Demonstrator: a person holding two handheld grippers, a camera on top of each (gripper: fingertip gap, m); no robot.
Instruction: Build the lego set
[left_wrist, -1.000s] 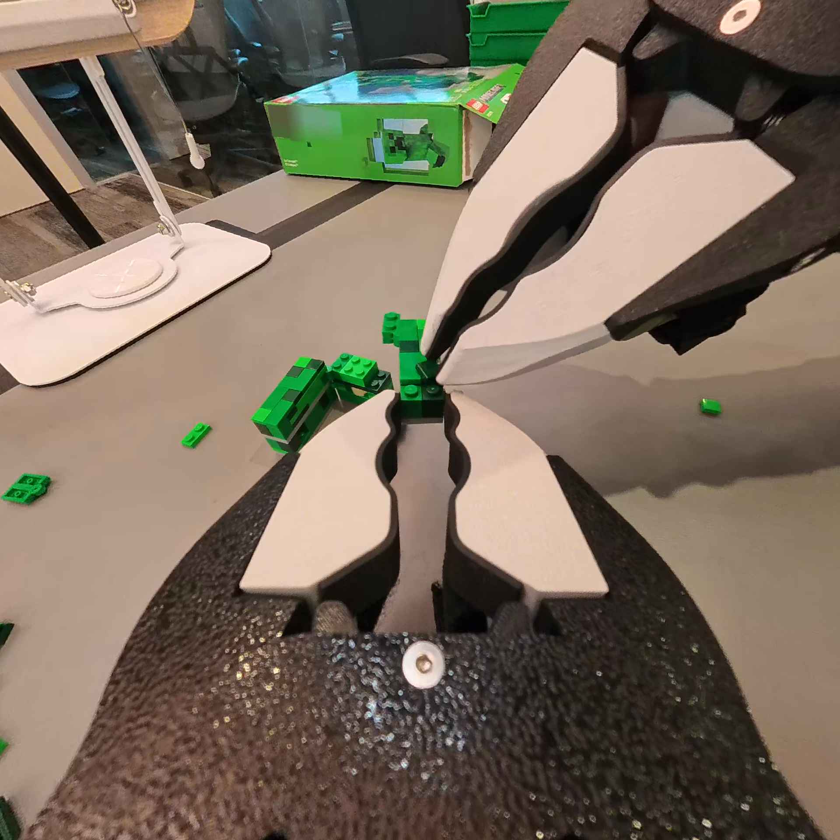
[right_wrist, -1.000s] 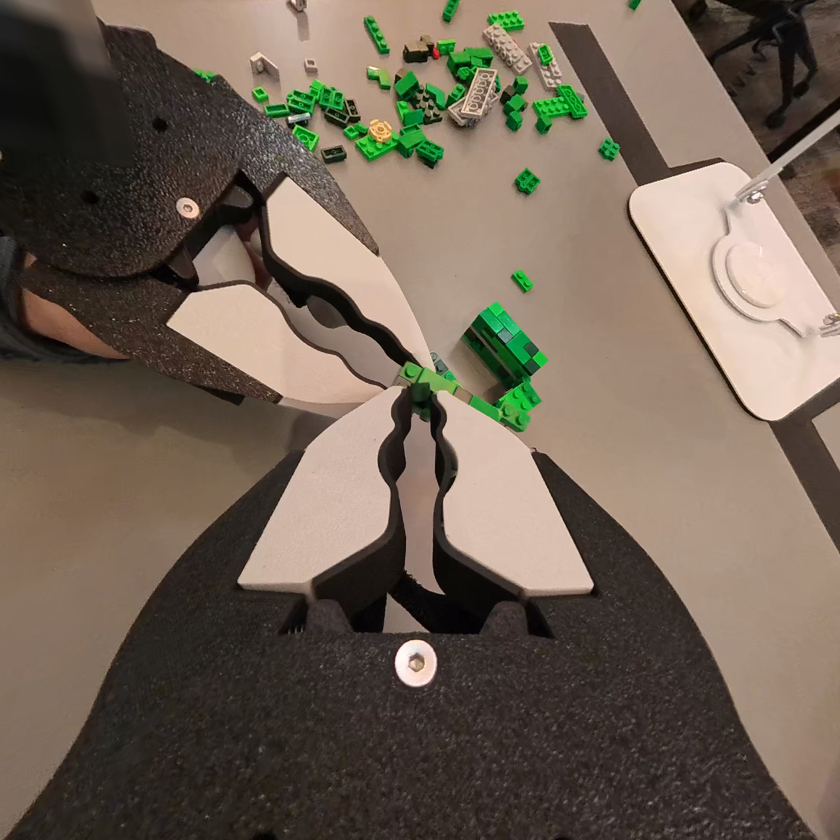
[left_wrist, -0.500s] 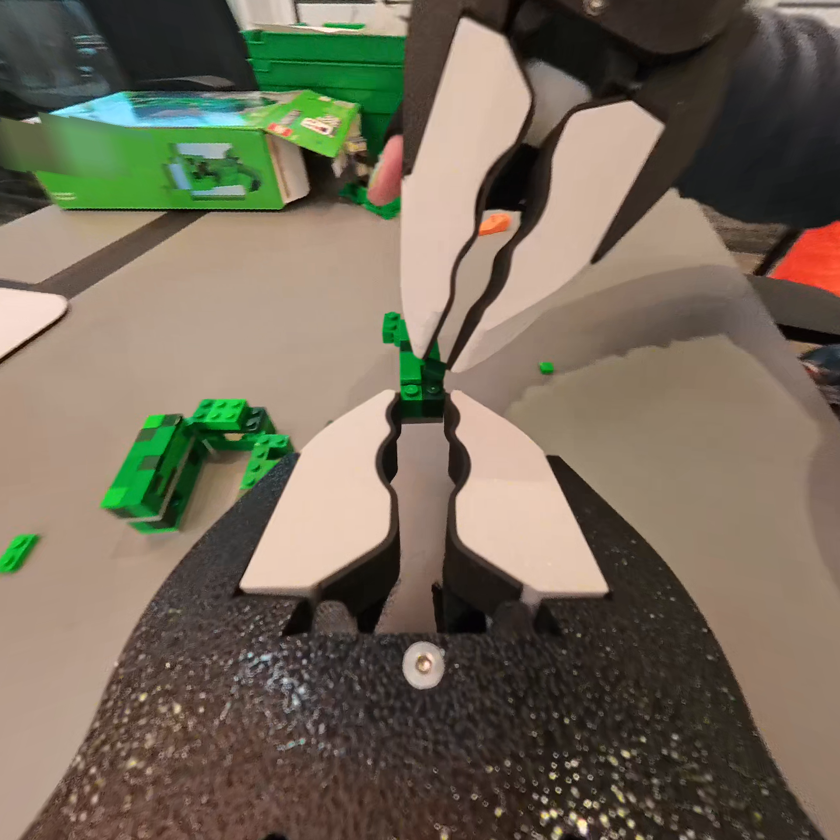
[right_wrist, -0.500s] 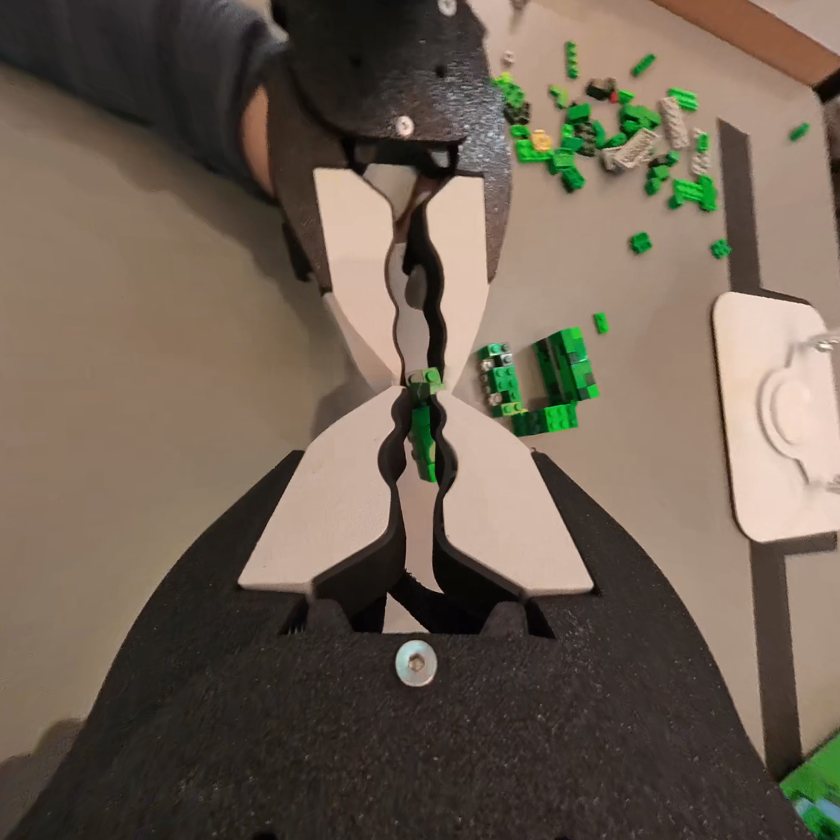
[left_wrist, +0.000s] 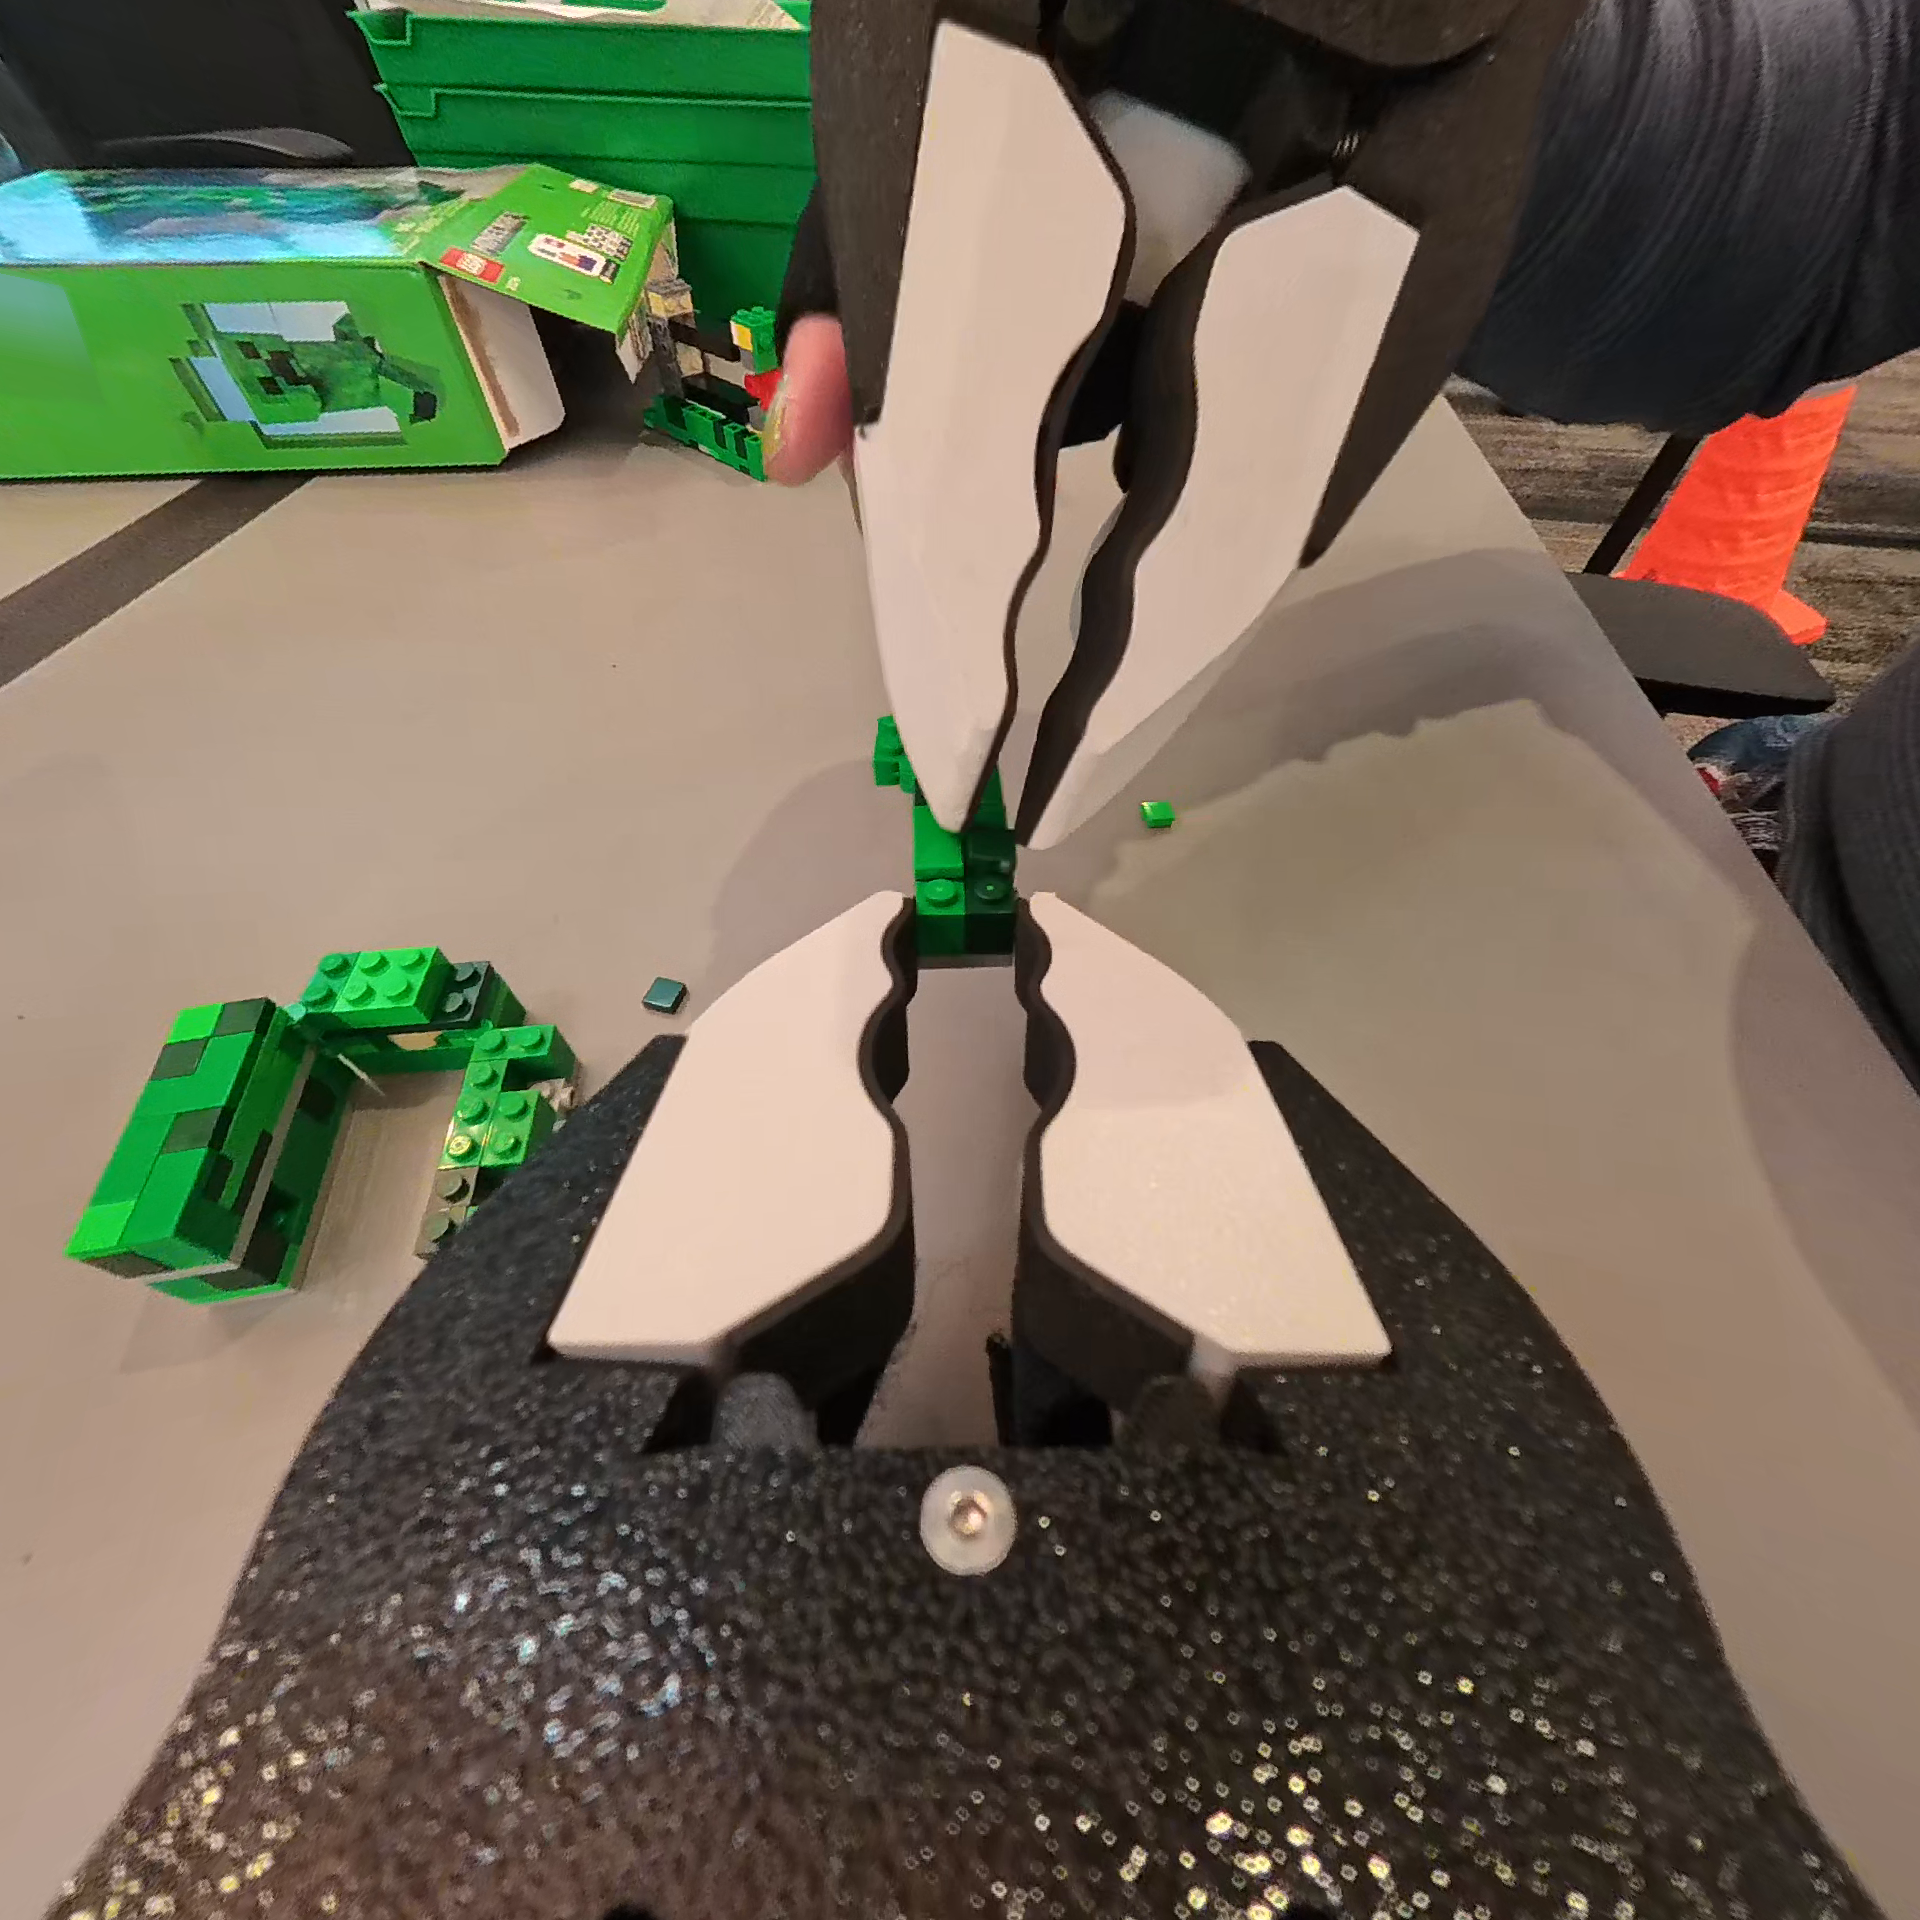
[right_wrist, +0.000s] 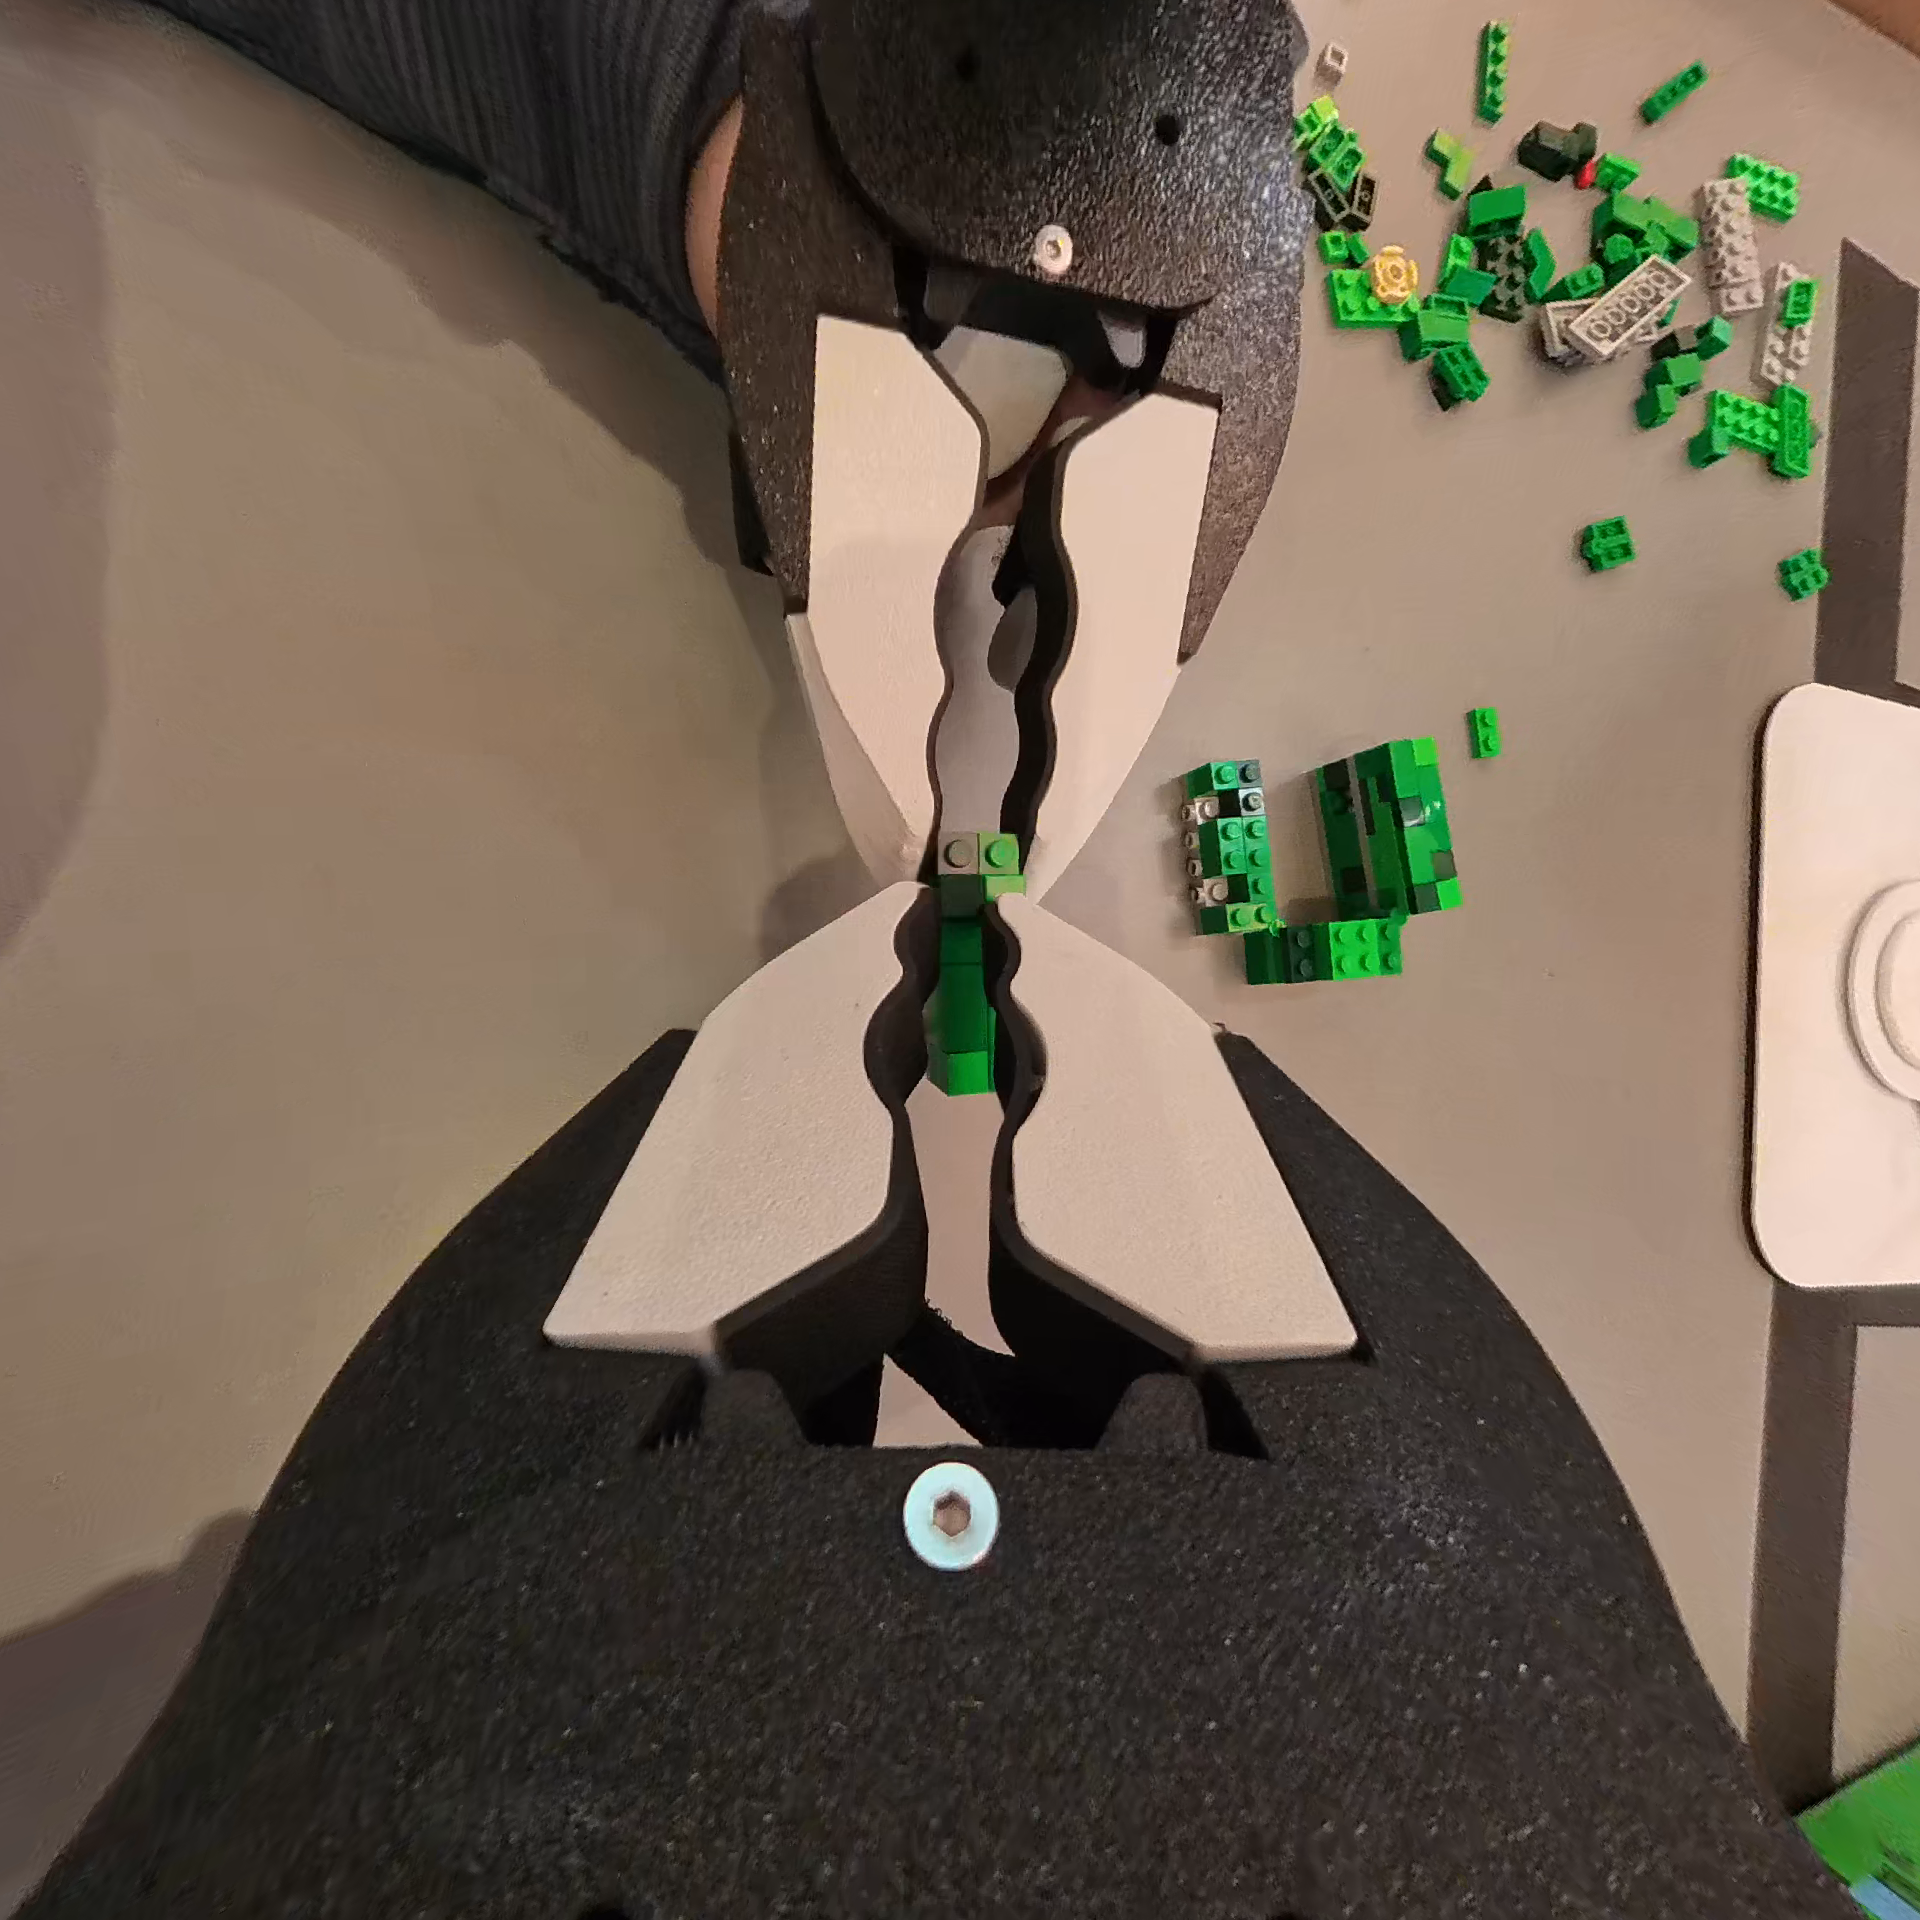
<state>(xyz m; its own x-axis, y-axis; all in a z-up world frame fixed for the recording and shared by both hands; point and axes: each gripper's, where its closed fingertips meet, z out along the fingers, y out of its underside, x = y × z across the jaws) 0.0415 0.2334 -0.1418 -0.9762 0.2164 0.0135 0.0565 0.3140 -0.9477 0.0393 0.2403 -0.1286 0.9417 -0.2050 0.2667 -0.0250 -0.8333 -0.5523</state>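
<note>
— Looking at the two claws, what do you see?

— Both are pinching the same little green stack (left_wrist: 961, 883), tip to tip, up off the table (left_wrist: 520, 727). The left claw (left_wrist: 964, 920) is shut on one end. The right claw (right_wrist: 954, 914) is shut on the other end, and the long part of the stack runs back between its fingers (right_wrist: 790, 1122).

— So what step is this?

— I think they are pushing small bricks together, or trying to snap a bit on. I cannot tell which bit is new.

— Where is the rest of it?

— A bigger green build (left_wrist: 291, 1112), bent like a hook, lies on the table near the left claw. A pile (right_wrist: 1558, 270) of loose bricks sits farther off. The green box (left_wrist: 260, 332) lies open at the far edge.

— What comes next?

— I guess a firm, straight squeeze so the studs click. If a claw twists, the stack may pop apart.
</note>
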